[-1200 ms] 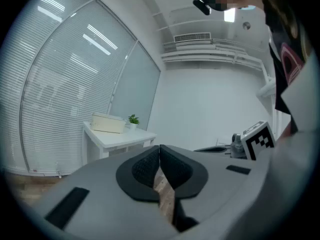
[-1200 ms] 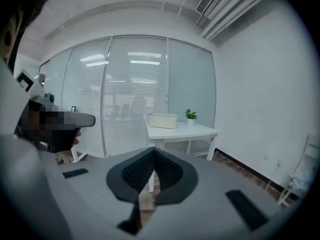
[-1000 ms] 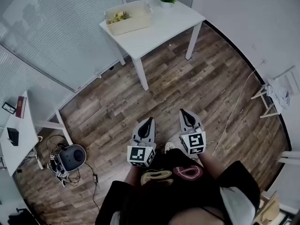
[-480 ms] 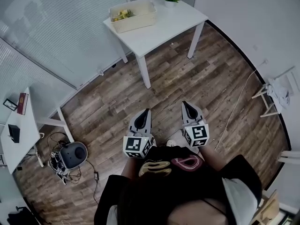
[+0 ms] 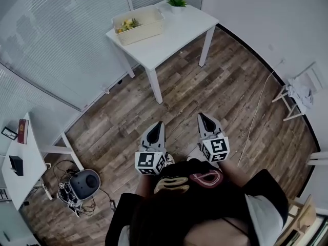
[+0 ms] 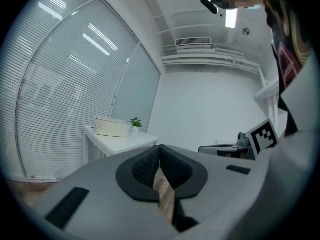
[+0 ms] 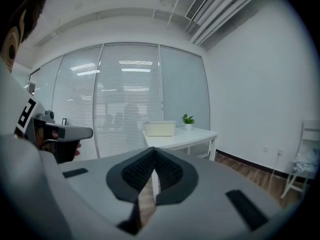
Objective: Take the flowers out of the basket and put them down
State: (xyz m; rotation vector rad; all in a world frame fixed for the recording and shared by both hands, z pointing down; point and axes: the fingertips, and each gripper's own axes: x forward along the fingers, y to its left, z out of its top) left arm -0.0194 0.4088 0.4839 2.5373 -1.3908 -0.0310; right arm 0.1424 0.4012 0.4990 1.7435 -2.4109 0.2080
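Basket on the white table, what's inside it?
Yellow flowers with green leaves lie at one end of the basket; its near wall hides anything lower down.

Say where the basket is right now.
In the head view the basket sits at the top, left of centre, on the white table, next to the blinds, with the plant just to its right.

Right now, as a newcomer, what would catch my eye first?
Two grey grippers, the left gripper and right gripper, both shut and empty, point across the wood floor. Ahead stands a white table bearing a cream basket of yellow flowers, with a small potted plant at its far corner.
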